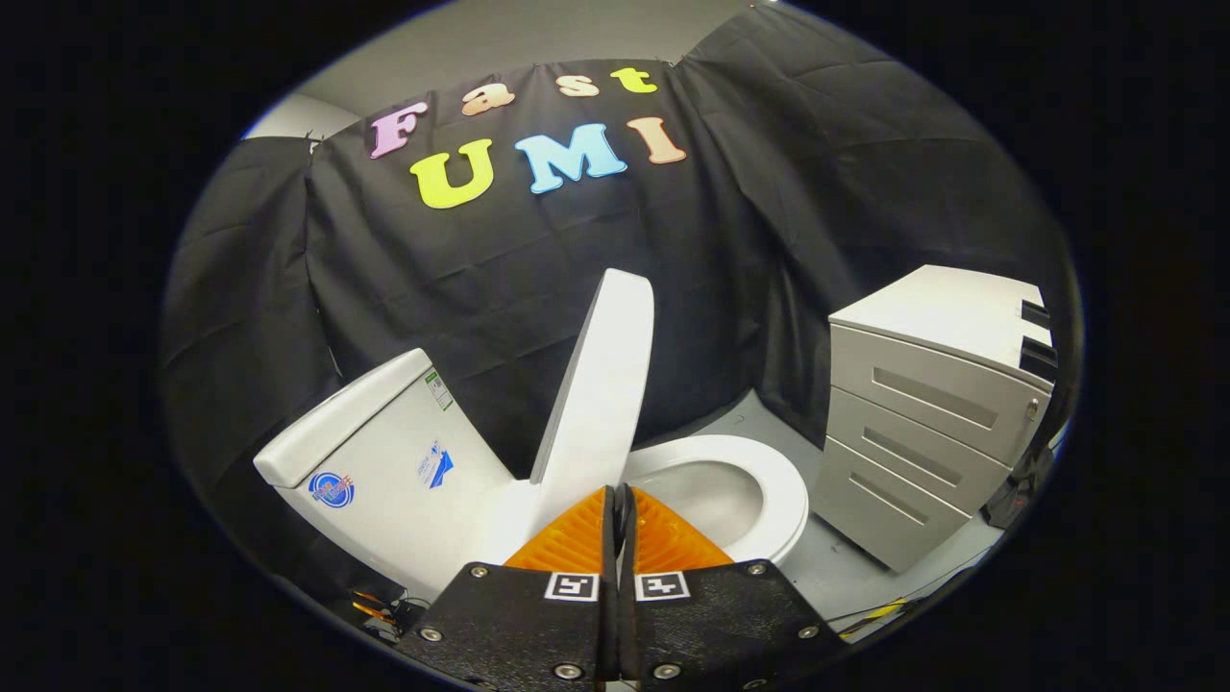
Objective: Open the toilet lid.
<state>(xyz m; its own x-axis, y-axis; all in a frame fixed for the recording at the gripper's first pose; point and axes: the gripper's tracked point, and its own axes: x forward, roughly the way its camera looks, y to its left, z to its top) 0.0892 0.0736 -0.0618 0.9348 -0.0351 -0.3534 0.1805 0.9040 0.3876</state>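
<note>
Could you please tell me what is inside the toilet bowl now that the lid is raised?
The toilet bowl looks bare white under the raised lid; its near part is covered by the gripper, whose fingers are closed together.

Even, fairly bright light falls from above: the raised white plastic toilet lid (601,384) and the top of the pale grey metal drawer cabinet (927,423) shine softly without hard glare. The black cloth wall (769,240) stays dim, its folds shadowed. Fisheye bending curves straight edges outward; focus is sharp, the closed gripper (617,500) slightly soft
</note>
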